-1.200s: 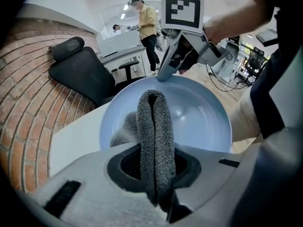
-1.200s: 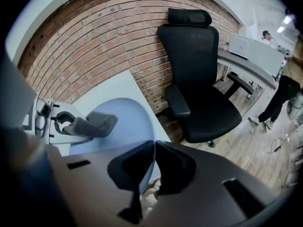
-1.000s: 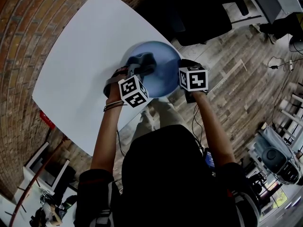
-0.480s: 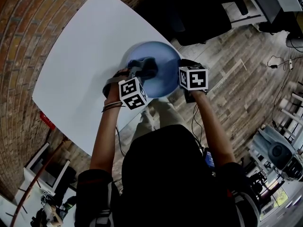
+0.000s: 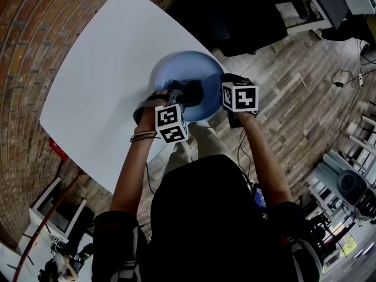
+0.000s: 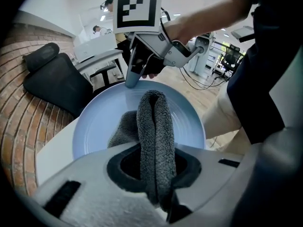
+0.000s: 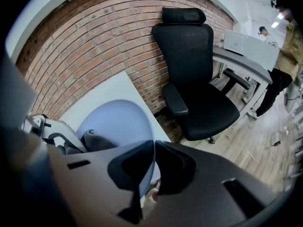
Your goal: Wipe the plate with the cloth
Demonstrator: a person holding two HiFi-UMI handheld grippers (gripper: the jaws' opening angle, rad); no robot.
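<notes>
White table, brick wall behind: right claw clamps the plate rim, left claw pinches the cloth onto the plate just ahead, so wiping looks underway, not finished.

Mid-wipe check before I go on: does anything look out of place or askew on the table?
Nothing spilled or damaged. One thing: the blue plate sits at the corner of the white table, its near rim seemingly past the edge, pinched by the right tool. The left tool grips the grey cloth on the plate.
</notes>
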